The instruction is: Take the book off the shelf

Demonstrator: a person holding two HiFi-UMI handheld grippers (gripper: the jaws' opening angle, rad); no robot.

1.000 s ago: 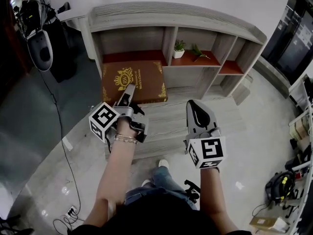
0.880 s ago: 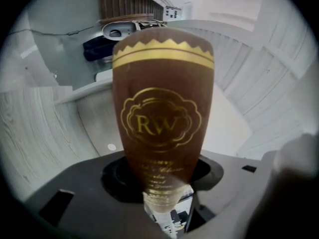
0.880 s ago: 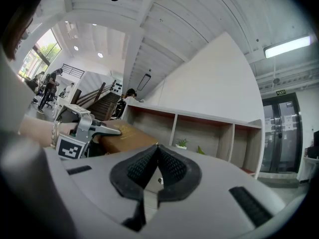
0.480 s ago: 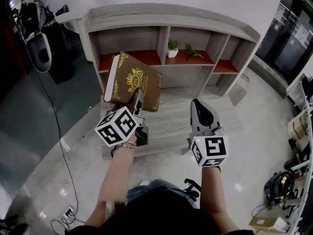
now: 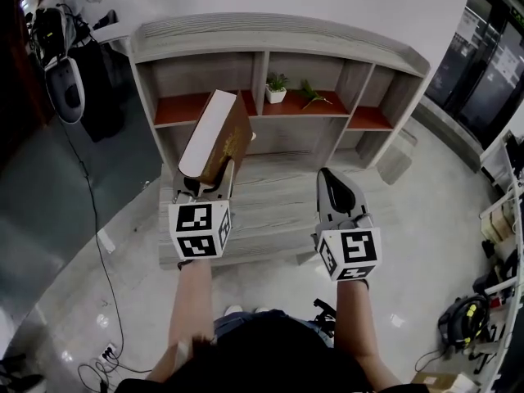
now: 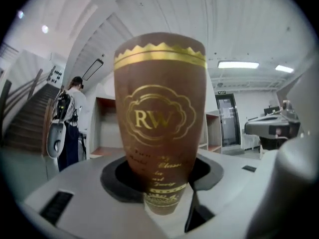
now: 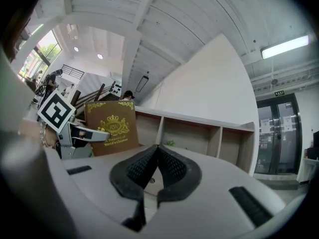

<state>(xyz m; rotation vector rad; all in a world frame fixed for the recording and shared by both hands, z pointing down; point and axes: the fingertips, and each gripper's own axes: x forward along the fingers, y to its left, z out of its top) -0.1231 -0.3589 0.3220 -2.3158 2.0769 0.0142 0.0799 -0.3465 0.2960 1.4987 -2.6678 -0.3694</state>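
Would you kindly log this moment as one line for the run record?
left hand-held gripper: shut on book, upright, off shelf | right hand-held gripper: shut, empty

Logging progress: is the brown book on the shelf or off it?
Off it. The left gripper holds the book on edge, raised in front of the shelf, jaws clamped on it.

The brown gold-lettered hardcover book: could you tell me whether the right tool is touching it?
Apart: the head view shows a wide gap between the right tool and the brown hardcover book.
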